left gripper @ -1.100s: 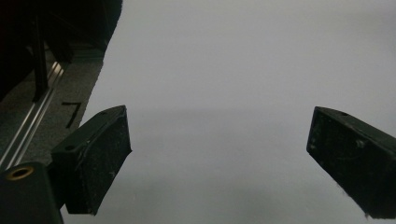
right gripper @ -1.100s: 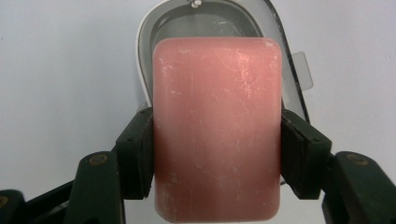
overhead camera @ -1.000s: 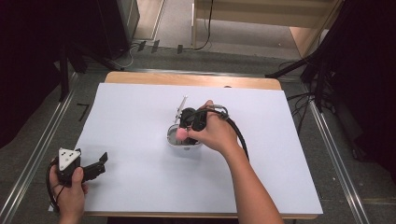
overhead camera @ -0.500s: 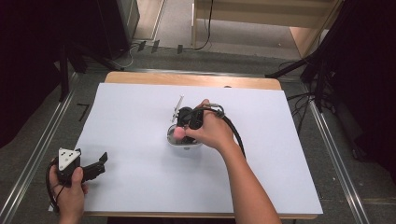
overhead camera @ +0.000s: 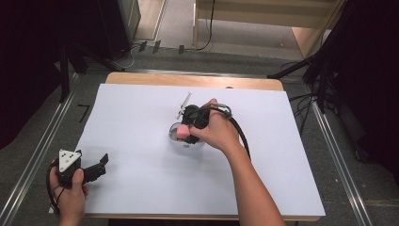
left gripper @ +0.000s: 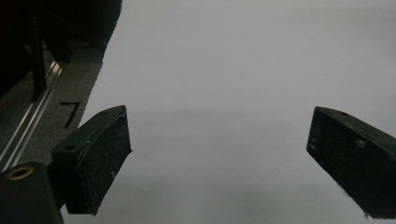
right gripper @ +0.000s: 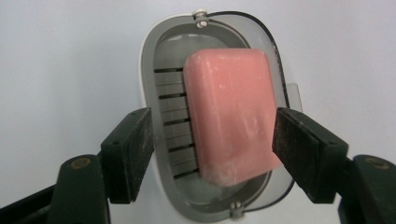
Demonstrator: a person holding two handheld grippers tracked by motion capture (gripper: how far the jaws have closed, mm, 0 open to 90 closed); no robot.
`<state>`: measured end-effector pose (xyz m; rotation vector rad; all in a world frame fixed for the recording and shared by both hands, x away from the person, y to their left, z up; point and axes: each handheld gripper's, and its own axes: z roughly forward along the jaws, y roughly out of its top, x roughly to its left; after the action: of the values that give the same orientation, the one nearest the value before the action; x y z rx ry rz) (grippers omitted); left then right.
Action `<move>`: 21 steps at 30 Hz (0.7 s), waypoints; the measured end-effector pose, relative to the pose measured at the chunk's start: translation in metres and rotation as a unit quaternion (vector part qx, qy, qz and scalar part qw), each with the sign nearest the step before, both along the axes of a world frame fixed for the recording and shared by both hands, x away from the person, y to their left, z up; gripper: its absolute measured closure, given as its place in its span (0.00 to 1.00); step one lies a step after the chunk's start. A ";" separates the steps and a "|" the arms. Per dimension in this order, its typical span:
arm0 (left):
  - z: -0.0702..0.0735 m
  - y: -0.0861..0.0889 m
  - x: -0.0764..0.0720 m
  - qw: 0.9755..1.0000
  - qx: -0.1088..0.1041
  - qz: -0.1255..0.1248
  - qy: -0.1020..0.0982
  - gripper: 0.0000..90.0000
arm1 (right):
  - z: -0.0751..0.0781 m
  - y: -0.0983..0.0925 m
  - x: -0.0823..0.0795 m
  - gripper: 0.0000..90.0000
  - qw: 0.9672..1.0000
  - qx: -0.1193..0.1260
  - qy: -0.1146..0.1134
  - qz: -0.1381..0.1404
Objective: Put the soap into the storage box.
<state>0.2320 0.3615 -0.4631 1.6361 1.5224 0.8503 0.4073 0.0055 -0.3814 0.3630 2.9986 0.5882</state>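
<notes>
Since the earlier frames the right hand has shifted only slightly over the dish, and the right gripper's jaws have just been opening, with the soap between them. High view: right gripper (overhead camera: 187, 127) points down over the soap dish (overhead camera: 176, 141) at mid-table, pink soap bar (overhead camera: 181, 131) showing at its near-left; left gripper (overhead camera: 89, 168) parked at the table's near-left corner, jaws apart, nothing in them. Left gripper view: both pads (left gripper: 98, 158) wide over bare white table cover (left gripper: 233, 70). Right gripper view: soap bar (right gripper: 231, 116) lies tilted in the slatted soap dish (right gripper: 149, 60); left pad (right gripper: 133, 149) clear of it, right pad (right gripper: 299, 149) at or just beside its edge; contact uncertain. Judgement: the release step of placing soap in the dish. Next move calls for widening further, then lifting straight away without dragging the bar.
</notes>
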 end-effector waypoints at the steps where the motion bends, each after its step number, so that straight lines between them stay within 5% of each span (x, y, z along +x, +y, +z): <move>1: 0.000 0.000 0.000 1.000 0.000 0.000 0.000 0.08 | 0.000 0.000 0.000 0.33 1.000 0.000 0.000 0.000; 6: 0.000 0.000 0.000 1.000 0.001 -0.001 0.000 0.08 | 0.003 -0.019 -0.005 0.28 0.999 0.022 -0.009 -0.034; 21: 0.000 -0.002 0.000 1.000 0.007 -0.001 0.001 0.08 | -0.012 -0.077 -0.020 0.00 0.995 0.033 -0.017 -0.096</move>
<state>0.2322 0.3599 -0.4633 1.6497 1.5186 0.8609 0.3876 -0.0714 -0.3939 0.6299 2.8722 0.6674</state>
